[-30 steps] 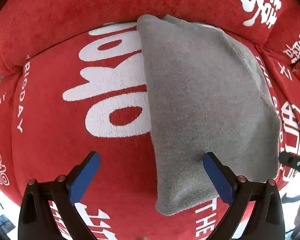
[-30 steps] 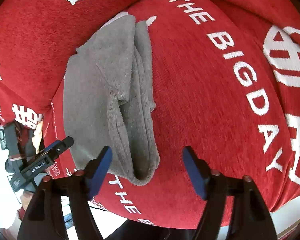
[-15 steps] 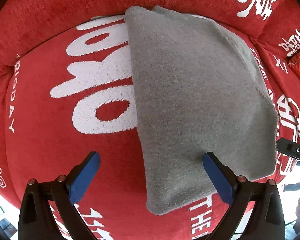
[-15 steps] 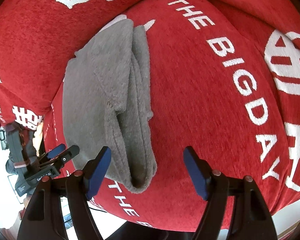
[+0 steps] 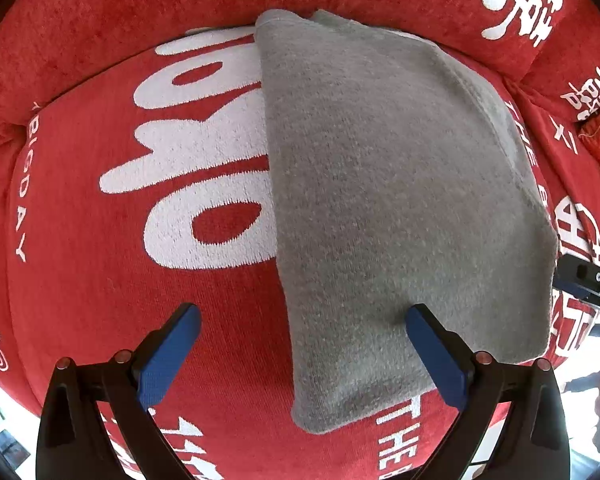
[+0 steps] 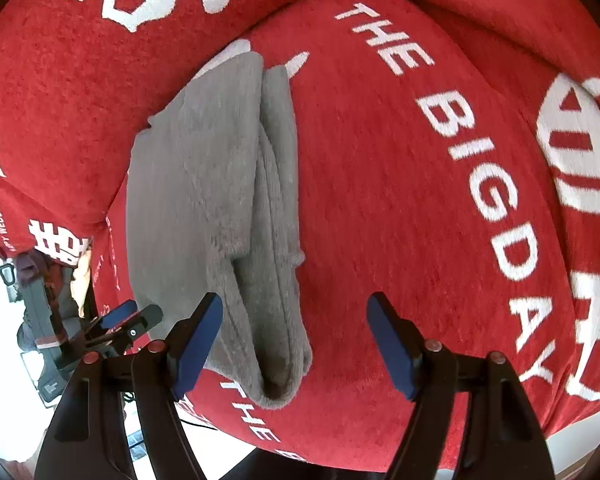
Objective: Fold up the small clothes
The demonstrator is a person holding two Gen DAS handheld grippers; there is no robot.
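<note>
lying folded on the red cushion (image 5: pixel 80 288), grey fleece garment (image 5: pixel 380 200); left gripper (image 5: pixel 300 352) and right gripper (image 6: pixel 294 340) both spread, empty

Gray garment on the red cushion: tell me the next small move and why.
Probably lower the left gripper onto the near edge of the gray garment and close on it. Both grippers are open and hold nothing; that edge lies between the left fingers. The right gripper straddles the stacked layers at its near corner, so the garment seems ready for another fold or lift.
</note>
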